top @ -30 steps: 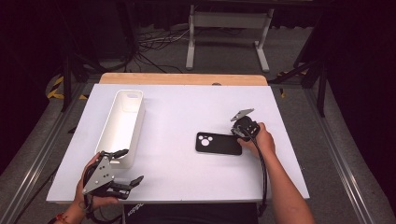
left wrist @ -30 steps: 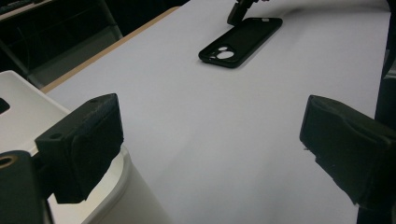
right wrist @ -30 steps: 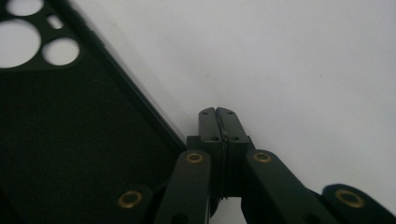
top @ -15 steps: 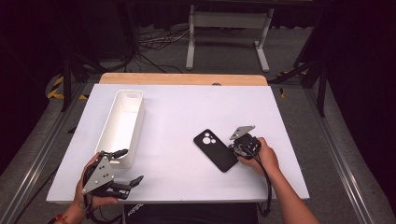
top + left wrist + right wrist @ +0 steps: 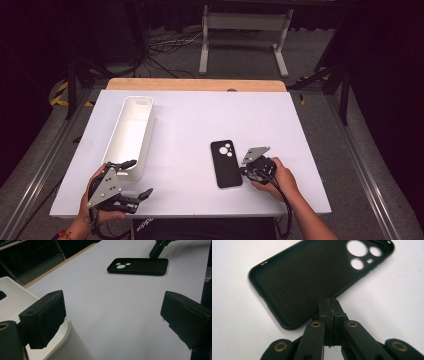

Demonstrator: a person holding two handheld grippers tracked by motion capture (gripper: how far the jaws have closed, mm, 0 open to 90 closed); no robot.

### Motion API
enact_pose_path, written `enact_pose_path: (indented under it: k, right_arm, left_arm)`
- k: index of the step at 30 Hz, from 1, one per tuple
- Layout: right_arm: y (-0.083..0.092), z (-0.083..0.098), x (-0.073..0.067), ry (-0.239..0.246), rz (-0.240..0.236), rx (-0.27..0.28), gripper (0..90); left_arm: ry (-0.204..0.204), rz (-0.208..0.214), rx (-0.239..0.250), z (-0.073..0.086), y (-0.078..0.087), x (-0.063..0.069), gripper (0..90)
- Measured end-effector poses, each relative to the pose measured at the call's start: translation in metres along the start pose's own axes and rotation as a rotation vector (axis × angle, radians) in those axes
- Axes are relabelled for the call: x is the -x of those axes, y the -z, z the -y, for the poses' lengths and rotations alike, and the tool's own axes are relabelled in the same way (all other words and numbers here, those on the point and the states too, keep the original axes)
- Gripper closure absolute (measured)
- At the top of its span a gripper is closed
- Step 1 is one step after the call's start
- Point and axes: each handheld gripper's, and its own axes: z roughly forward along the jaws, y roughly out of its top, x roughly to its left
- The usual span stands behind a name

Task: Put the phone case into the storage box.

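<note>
A black phone case (image 5: 226,163) lies hollow side up on the white table (image 5: 200,115), right of centre, with its camera holes at the far end. My right gripper (image 5: 243,170) is shut, and its tips rest against the case's right long rim near the closer end. The right gripper view shows the shut right gripper (image 5: 329,302) at the rim of the case (image 5: 312,277). My left gripper (image 5: 136,178) is held open at the front left, nothing between its fingers. The left gripper view looks past the open left gripper (image 5: 113,300) at the case (image 5: 138,265).
A long white bin (image 5: 131,135) stands on the left half of the table, its near end beside my left gripper. A wooden strip (image 5: 195,84) borders the far edge. A metal stand (image 5: 240,20) and cables lie on the floor beyond.
The right gripper moved toward the table's near edge with its tips on the case. The case turned from lying crosswise to lying lengthwise. The left hand stayed put.
</note>
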Motion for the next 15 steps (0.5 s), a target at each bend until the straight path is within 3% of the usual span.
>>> enact_pose_path:
  k: [5,15]
  right_arm:
    - [-0.0012,-0.0023,-0.0065,0.014,-0.016,0.009,90.0]
    - [-0.0021,0.0038,0.0009,-0.033,-0.035,0.034,86.2]
  left_arm:
    - [-0.004,0.001,-0.004,-0.0001,-0.0011,0.0006,6.8]
    - [-0.005,0.004,-0.001,0.0011,-0.0016,-0.0007,6.8]
